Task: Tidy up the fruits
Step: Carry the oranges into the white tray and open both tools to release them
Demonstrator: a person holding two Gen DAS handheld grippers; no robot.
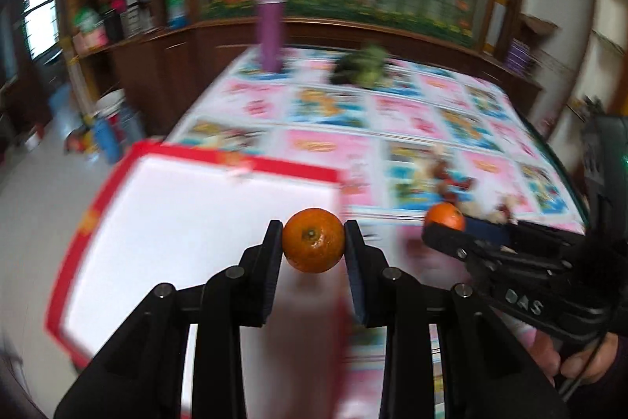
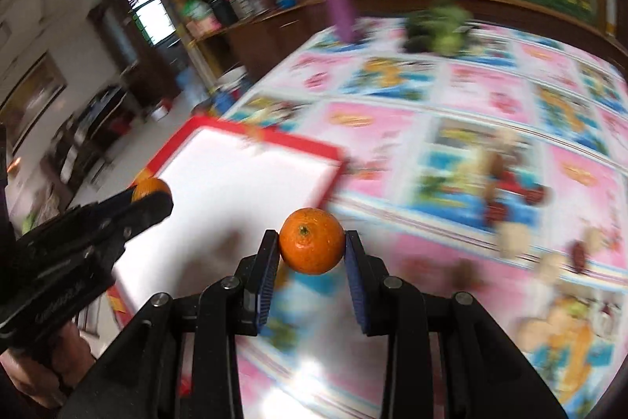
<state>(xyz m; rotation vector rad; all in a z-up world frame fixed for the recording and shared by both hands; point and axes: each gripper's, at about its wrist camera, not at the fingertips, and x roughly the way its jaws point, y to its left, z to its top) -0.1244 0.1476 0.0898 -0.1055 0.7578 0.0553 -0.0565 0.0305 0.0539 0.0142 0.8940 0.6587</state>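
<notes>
left gripper [image 1: 313, 246] pinching an orange [image 1: 313, 245] between both fingers, hovering over the red-rimmed tray [image 1: 98, 211], right gripper [image 2: 312, 252] clamping a second orange [image 2: 311, 240], tray sitting ahead-left of it

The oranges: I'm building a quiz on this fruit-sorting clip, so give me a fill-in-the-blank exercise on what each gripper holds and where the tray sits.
1. The left gripper has its jaws shut on an ____.
2. The right gripper holds ____ orange of its own.
3. The white tray has a ____ rim.
4. The upright bottle at the far end of the table is ____.

Missing words: orange; one; red; purple
</notes>
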